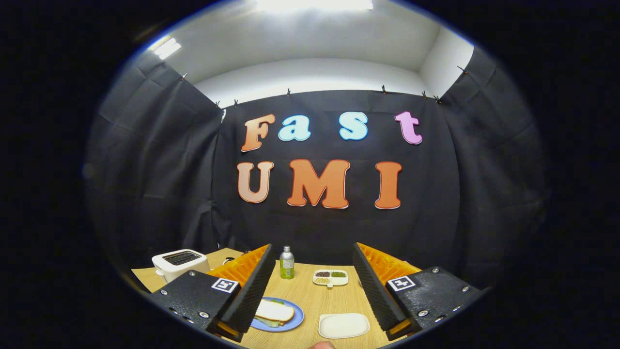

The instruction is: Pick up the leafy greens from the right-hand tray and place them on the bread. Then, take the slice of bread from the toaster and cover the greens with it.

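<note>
The gripper (310, 291) hangs above the wooden table (310, 300) with its two fingers spread wide apart and nothing between them; they hold nothing.

Taking the blue plate (296, 321) as the landmark: it lies low between the fingers, close against the left one. On it sits a slice of bread (275, 311) with a green edge showing beneath it, so the leafy greens (267, 322) appear to be already on the lower bread and covered. Just to the right of the plate lies a white tray (344, 325), bare on top. Beyond the plate, farther along the table, stand a small bottle (286, 262) with a green label and a divided dish (330, 277) of small dark, pale and green portions. Left of the plate and past the left finger stands the white toaster (180, 263); whether a slice remains in its slots cannot be told.

Judged from this, the task looks finished or nearly so. The risk now is a careless sweep: the left finger hangs close over the plate, and a low swing could nudge the top slice off the greens or drag the plate. A reach toward the toaster could also clip the bottle and tip it.

The bottle's label is too small to read. Each finger base carries a square black-and-white marker, not readable text.
</note>
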Action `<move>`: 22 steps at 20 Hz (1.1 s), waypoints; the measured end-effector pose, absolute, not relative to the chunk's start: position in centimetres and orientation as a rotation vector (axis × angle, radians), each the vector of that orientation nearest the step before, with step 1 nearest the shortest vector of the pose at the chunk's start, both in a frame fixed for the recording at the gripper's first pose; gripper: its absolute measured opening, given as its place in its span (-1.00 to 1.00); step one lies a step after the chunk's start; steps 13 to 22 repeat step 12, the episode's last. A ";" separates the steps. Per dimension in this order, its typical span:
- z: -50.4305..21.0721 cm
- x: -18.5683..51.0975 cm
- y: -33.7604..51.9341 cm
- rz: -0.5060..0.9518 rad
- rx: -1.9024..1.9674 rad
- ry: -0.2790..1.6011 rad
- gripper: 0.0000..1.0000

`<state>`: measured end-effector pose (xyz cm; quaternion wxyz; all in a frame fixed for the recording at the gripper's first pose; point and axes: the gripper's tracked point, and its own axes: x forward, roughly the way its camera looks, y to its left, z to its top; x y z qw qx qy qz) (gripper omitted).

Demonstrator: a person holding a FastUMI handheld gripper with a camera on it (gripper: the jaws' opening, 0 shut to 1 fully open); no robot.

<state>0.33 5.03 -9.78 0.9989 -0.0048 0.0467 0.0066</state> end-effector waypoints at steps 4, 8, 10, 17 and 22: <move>-10.4 0.2 3.2 -0.023 0.017 0.110 0.93; -10.0 -0.1 2.1 -0.058 -0.015 0.103 0.93; -9.7 -0.3 2.2 -0.048 -0.021 0.093 0.93; -9.4 -0.4 2.3 -0.043 -0.030 0.086 0.93; -9.4 -0.4 2.3 -0.043 -0.030 0.086 0.93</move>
